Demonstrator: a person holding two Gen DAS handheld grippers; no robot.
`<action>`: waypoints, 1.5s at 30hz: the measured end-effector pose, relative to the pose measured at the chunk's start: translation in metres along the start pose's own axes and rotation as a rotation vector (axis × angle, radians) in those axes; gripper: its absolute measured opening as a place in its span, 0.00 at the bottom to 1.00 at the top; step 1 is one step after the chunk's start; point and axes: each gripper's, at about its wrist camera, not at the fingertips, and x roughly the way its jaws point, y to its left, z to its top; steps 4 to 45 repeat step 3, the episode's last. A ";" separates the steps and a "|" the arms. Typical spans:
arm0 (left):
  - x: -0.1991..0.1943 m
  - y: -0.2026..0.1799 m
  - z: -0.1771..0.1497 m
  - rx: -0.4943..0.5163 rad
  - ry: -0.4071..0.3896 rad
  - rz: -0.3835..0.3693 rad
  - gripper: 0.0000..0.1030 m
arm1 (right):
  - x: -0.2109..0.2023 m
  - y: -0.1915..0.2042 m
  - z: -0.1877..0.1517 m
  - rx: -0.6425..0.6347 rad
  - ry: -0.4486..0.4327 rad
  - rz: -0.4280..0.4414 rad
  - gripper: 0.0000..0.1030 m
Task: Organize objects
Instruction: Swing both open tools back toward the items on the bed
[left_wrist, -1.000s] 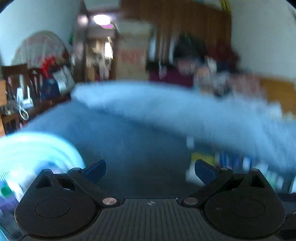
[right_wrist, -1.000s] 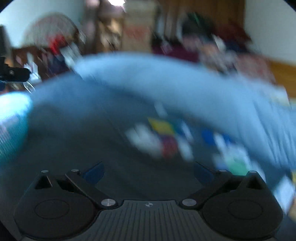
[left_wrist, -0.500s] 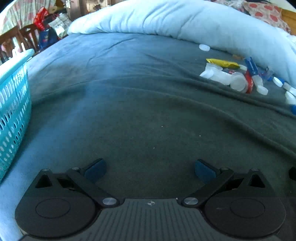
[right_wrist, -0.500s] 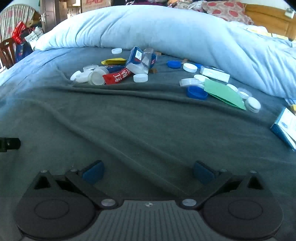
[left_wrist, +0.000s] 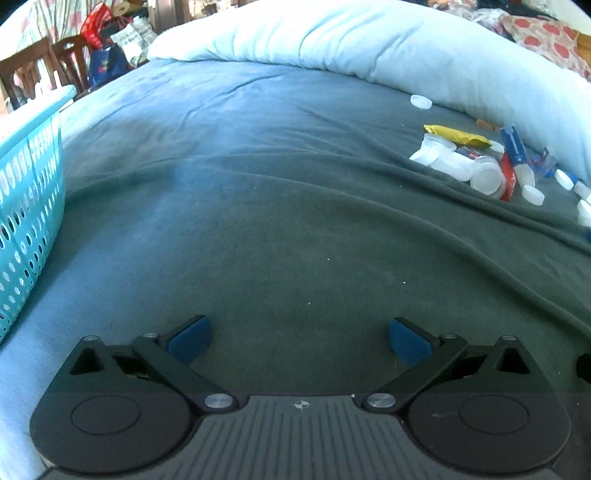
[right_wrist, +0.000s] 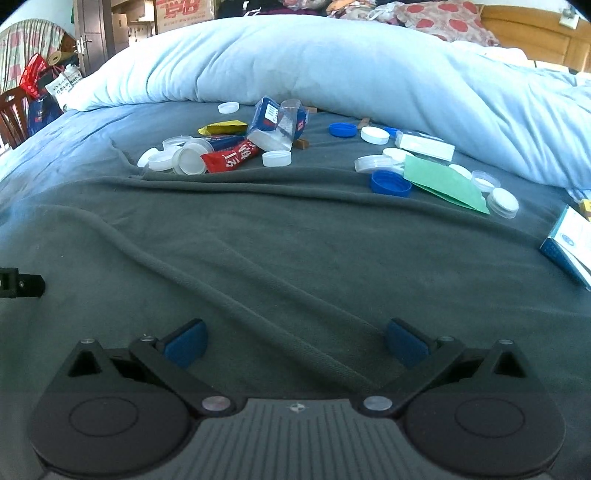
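Small items lie scattered on a dark grey blanket (right_wrist: 295, 236): white caps (right_wrist: 277, 158), blue caps (right_wrist: 390, 183), a red packet (right_wrist: 231, 158), a yellow packet (right_wrist: 222, 127), a blue-and-white box (right_wrist: 267, 118) and a green card (right_wrist: 443, 182). The left wrist view shows the same heap far right, with a white tub (left_wrist: 487, 177) and the yellow packet (left_wrist: 456, 135). My left gripper (left_wrist: 300, 338) is open over bare blanket. My right gripper (right_wrist: 297, 338) is open too, well short of the heap. Neither holds anything.
A turquoise perforated basket (left_wrist: 26, 206) stands at the left edge of the bed. A pale blue duvet (right_wrist: 332, 62) is bunched along the far side. A blue-and-white box (right_wrist: 569, 243) lies at the right. Chairs and bags crowd the room behind.
A second ago both views were blurred and pointed up at the room. Both grippers have tilted down over the bed and crept slightly forward since, staying open.
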 end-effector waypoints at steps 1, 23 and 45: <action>0.001 0.000 0.000 -0.003 0.000 -0.001 1.00 | 0.000 0.000 0.000 0.000 0.000 0.000 1.00; 0.002 -0.001 0.000 0.003 -0.003 0.000 1.00 | 0.000 0.000 0.000 0.002 0.000 0.001 1.00; 0.002 -0.001 0.000 0.003 -0.003 0.000 1.00 | 0.000 0.000 0.000 0.002 0.000 0.001 1.00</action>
